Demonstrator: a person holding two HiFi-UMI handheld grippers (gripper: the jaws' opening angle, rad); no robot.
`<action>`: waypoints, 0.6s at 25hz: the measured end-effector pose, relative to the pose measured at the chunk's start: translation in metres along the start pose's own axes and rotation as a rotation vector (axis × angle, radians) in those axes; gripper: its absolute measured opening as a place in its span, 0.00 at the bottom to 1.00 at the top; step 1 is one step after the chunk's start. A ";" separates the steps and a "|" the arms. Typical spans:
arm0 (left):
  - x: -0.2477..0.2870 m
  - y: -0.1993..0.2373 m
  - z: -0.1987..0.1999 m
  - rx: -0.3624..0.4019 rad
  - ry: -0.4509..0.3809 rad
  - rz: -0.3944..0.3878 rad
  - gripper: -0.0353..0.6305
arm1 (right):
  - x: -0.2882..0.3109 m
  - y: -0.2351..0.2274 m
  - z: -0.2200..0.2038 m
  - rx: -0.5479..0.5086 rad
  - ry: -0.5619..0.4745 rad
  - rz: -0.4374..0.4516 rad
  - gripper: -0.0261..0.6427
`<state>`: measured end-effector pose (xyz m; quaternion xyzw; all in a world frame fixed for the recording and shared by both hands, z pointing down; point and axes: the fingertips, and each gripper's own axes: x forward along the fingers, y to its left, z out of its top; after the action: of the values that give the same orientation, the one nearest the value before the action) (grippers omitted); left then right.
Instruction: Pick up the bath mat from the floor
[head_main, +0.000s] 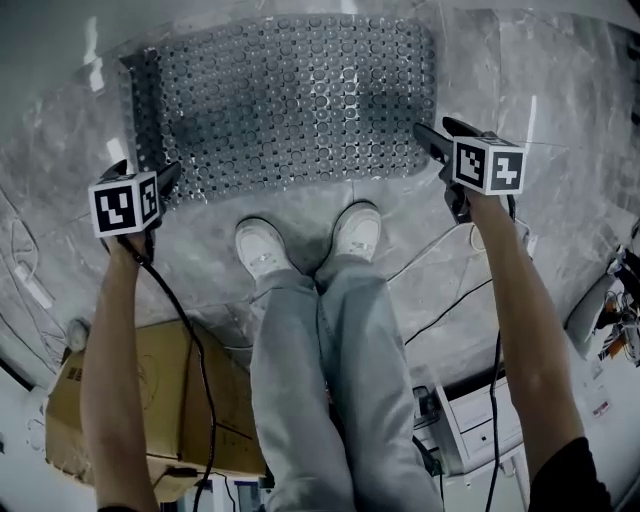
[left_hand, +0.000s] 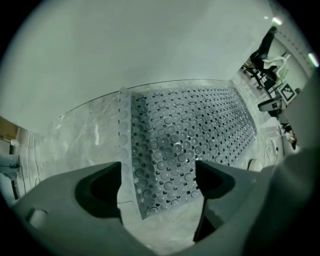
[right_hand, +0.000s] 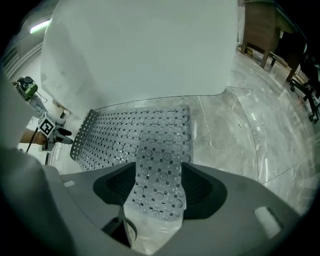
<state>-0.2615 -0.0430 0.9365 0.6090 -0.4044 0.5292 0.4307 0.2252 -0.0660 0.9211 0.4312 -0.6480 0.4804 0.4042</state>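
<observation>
While the person's two white sneakers stand just short of its near edge, the translucent grey, rectangular plastic bath mat lies flat on the pale, glossy marbled stone floor. Mat surface is rows of round suction-cup bumps w/ small square holes between, and a plain strip along the short edges.

Both bare forearms reach down and fwd, one hand per tool. Left gripper sits over the mat's near-left corner, pointing about straight down. Its dark jaws stand wide apart, w/ the mat corner showing between them. Right gripper is at the near-right corner, tilted a bit. Its jaws are also spread, w/ the corner strip of mat in the gap and not clamped. Can't tell if either set of tips touches the mat.

A brown cardboard box sits behind-left of the person, and thin black cables trail over the floor at right.
</observation>
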 end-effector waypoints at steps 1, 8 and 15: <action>0.003 0.002 0.000 -0.010 -0.001 0.003 0.78 | 0.002 -0.003 0.001 0.000 0.003 0.005 0.49; 0.028 0.033 -0.006 -0.111 0.015 0.017 0.80 | 0.029 -0.033 0.000 -0.002 0.026 -0.022 0.52; 0.051 0.041 -0.006 -0.101 0.031 0.000 0.80 | 0.060 -0.053 -0.007 -0.012 0.050 -0.040 0.50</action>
<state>-0.2967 -0.0521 0.9918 0.5783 -0.4238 0.5174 0.4672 0.2583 -0.0782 0.9937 0.4296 -0.6320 0.4788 0.4322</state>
